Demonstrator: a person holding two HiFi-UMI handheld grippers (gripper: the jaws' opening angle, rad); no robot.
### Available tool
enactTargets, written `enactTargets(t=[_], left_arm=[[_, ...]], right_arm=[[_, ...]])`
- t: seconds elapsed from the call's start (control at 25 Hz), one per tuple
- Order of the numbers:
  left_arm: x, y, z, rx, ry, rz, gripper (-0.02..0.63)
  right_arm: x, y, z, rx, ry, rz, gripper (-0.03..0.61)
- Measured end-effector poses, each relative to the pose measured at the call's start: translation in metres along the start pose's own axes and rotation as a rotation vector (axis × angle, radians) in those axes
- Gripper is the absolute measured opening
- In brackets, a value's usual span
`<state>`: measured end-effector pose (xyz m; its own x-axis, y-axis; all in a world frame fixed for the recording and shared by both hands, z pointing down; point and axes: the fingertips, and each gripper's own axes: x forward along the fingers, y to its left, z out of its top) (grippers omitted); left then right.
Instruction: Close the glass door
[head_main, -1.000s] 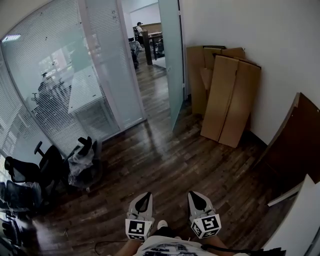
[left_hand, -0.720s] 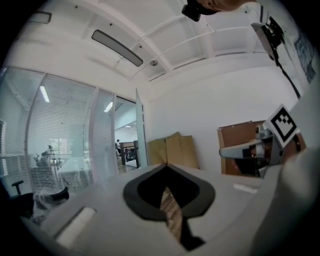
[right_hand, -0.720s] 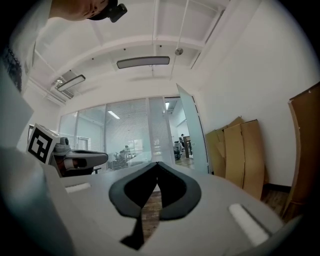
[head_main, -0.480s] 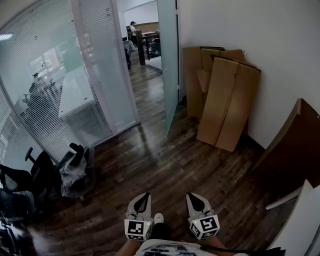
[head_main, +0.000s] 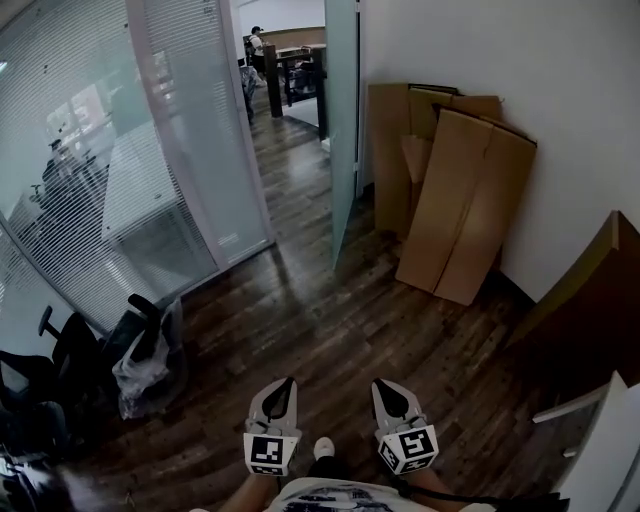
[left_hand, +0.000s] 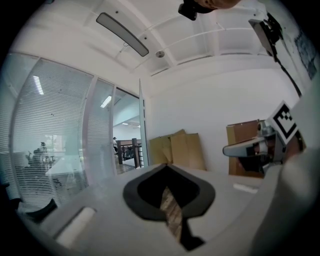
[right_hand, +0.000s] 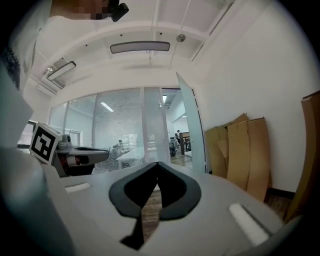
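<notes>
The glass door (head_main: 342, 130) stands open on the far side of the wooden floor (head_main: 330, 320), well apart from both tongs and almost dead ahead of me. Its frosted leaf is upright, long axis vertical, and it shows nearly edge-on. The free edge points back toward me, and the hinged side looks to be at the far end by the white wall (head_main: 500, 60). To its left is the doorway, then the glass partition with blinds (head_main: 150, 150). To its right, cardboard sheets (head_main: 450, 200) lean on the wall. The leaf's near edge lines up about midway between my tongs, so neither is clearly closer. I judge that the door must swing left toward the partition, which would suit the right tongs (head_main: 386, 386) on the wall-side face. The left tongs (head_main: 283, 384) and the right tongs are held level, each with its jaws brought together and nothing between them.
</notes>
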<state>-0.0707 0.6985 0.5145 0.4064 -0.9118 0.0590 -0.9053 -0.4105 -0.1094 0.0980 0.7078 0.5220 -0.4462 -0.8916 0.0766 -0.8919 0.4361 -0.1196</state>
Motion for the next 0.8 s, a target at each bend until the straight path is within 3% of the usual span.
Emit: enactTargets(t=[0.56, 0.8], left_arm=[[0.051, 0.092, -0.018, -0.005, 0.017, 0.018, 0.000], [0.066, 0.103, -0.017, -0.019, 0.014, 0.008, 0.000]], right_arm=[[0.099, 0.004, -0.002, 0.002, 0.011, -0.027, 0.008], [0.113, -0.001, 0.005, -0.009, 0.014, -0.043, 0.008]])
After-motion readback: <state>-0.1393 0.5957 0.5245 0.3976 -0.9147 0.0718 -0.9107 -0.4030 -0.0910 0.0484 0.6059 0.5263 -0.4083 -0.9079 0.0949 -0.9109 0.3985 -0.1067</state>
